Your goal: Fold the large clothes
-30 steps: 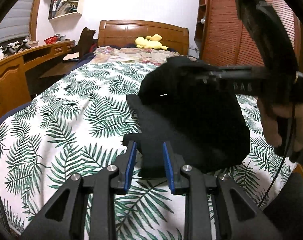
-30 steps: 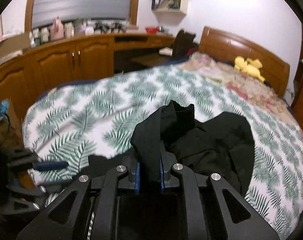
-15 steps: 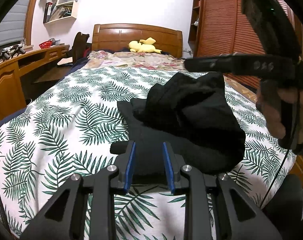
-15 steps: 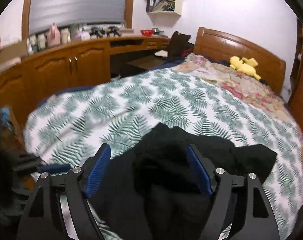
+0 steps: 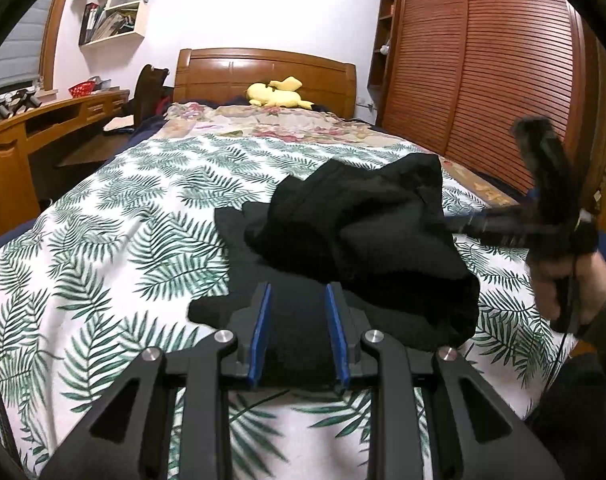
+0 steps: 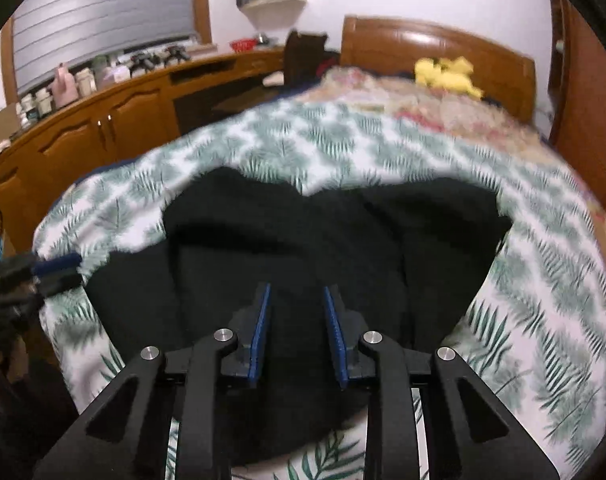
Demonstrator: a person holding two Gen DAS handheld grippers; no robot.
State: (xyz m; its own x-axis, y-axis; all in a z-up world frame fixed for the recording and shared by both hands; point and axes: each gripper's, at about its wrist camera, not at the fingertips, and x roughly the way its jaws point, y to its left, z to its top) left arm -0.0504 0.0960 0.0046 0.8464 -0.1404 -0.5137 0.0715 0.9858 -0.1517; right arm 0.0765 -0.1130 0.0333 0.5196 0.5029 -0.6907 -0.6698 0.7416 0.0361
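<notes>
Nearby, a yellow plush toy (image 5: pixel 277 94) tops the bed (image 5: pixel 115 240).

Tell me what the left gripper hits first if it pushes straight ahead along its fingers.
Most likely the black garment: the left gripper is open, and flat dark cloth already lies between its fingers, with the bunched heap just beyond. Depth is hard to judge in this fisheye view.

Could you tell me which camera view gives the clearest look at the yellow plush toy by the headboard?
The left wrist view: the yellow plush toy is sharp there, lying against the wooden headboard. In the right wrist view the same toy is blurred by motion, only a yellow shape.
</notes>
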